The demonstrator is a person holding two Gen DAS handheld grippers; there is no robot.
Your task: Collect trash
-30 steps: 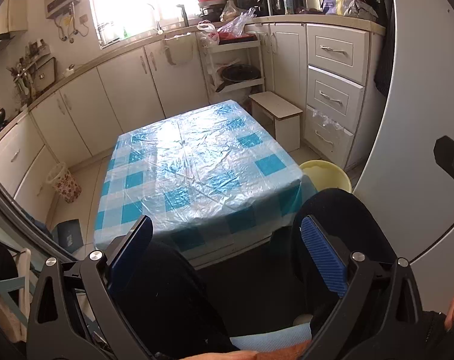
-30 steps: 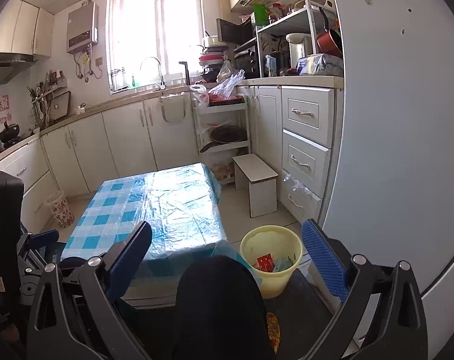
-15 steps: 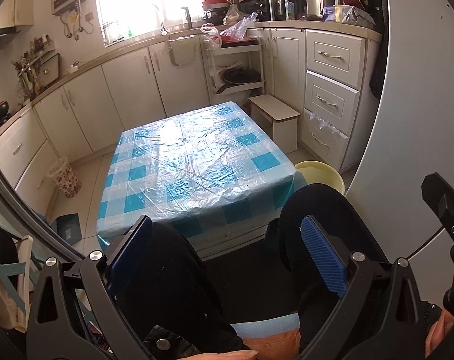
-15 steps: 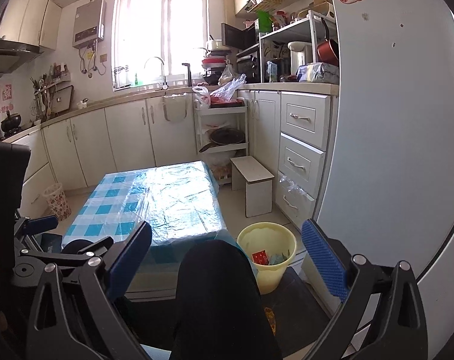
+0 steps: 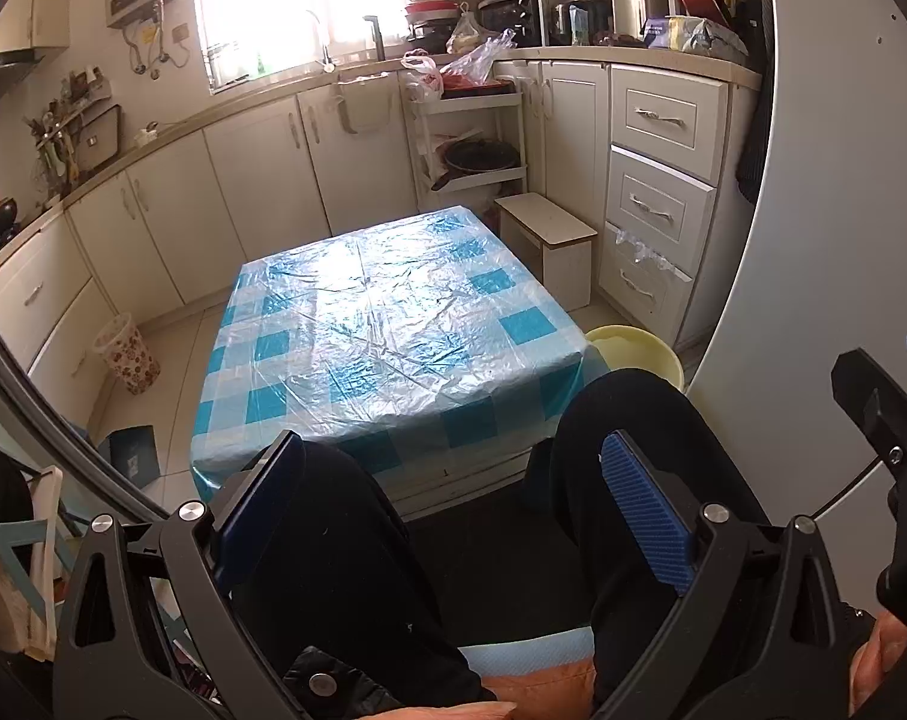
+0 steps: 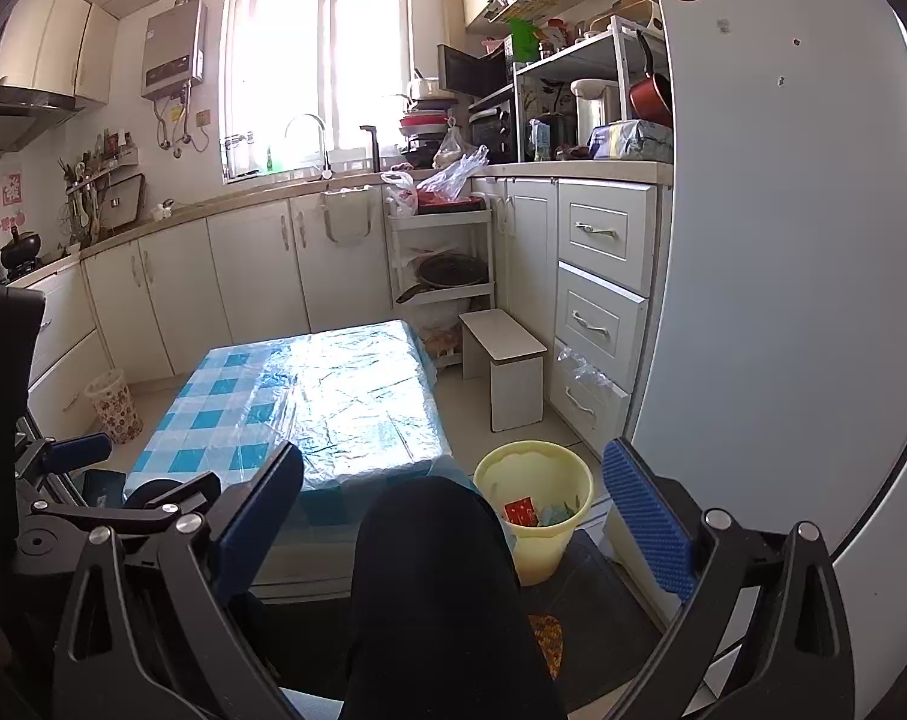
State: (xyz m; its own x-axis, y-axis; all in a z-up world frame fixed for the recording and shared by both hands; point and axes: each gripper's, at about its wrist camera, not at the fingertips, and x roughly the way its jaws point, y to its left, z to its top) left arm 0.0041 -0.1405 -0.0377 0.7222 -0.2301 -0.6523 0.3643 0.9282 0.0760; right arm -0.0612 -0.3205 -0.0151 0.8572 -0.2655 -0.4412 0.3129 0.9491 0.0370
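While both tools sat low over the person's lap, the left gripper [image 5: 453,510] had its jaws spread wide with nothing between the blue pads [image 5: 648,519], and black-trousered knees [image 5: 639,420] filled the gap below them. Over on the other side, the right gripper [image 6: 453,510] was just as wide apart and just as empty, one dark knee [image 6: 429,540] rising between its fingers.

Straight ahead stood the low table [image 5: 387,324], draped in a blue-and-white checked cloth under shiny clear plastic, its top bare. Just beside the table's near right corner stood the yellow bin [image 6: 534,507] on the floor, upright, and the right wrist view showed the trash [image 6: 528,511] down inside it: a red wrapper and some bluish scraps against the inner wall. From the left wrist view only the bin's pale rim [image 5: 633,345] peeked out past the knee.

On the dark mat by the bin's foot lay a small orange-patterned piece [image 6: 546,636]; what it was, I couldn't tell. Behind the table a small white stool [image 6: 504,360] stood near the drawers, and a patterned wastebasket [image 5: 126,354] waited well apart by the left cabinets. At the far right of the left view, the other tool's black frame [image 5: 879,420] showed against the white fridge door.
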